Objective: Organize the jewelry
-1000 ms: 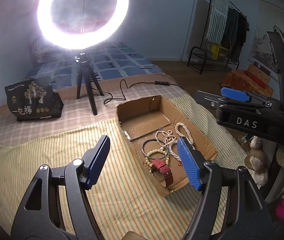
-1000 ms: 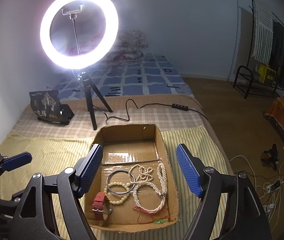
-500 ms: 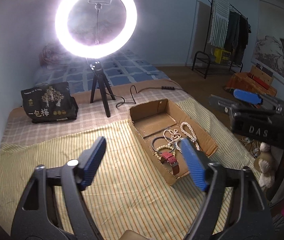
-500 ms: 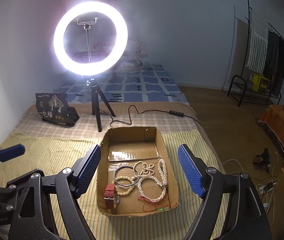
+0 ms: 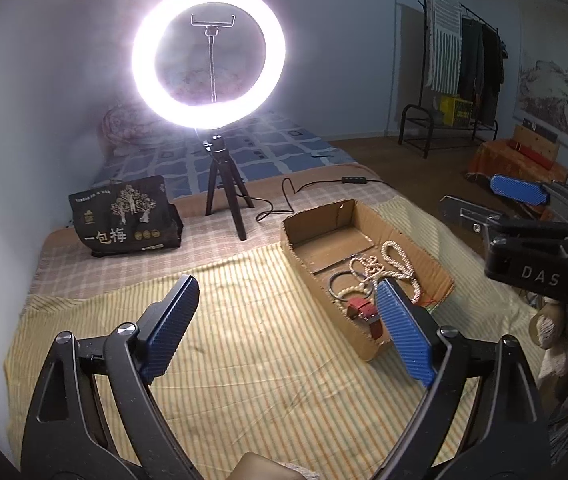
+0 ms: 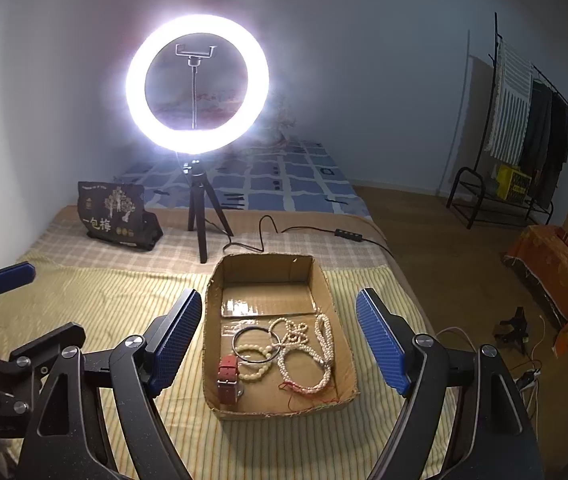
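Note:
A shallow cardboard box (image 6: 326, 280) lies on the striped bedspread and holds the jewelry: a red-strapped watch (image 6: 229, 376), a metal bangle (image 6: 253, 343), a cream bead bracelet (image 6: 255, 368) and a pearl necklace (image 6: 316, 354). The box (image 5: 438, 270) and the watch (image 5: 366, 312) also show in the left wrist view. My right gripper (image 6: 280, 342) is open and empty, held above the box's near half. My left gripper (image 5: 286, 330) is open and empty, above the bedspread to the left of the box.
A lit ring light on a black tripod (image 6: 200, 220) stands behind the box, its cable (image 6: 312, 232) trailing right. A black printed bag (image 6: 118, 220) sits at the back left. The bed's right edge drops to a wooden floor with a clothes rack (image 6: 524, 152).
Both grippers have pulled back and up from the box, which looks smaller and farther now. The jewelry has not moved. Both grippers stay open.

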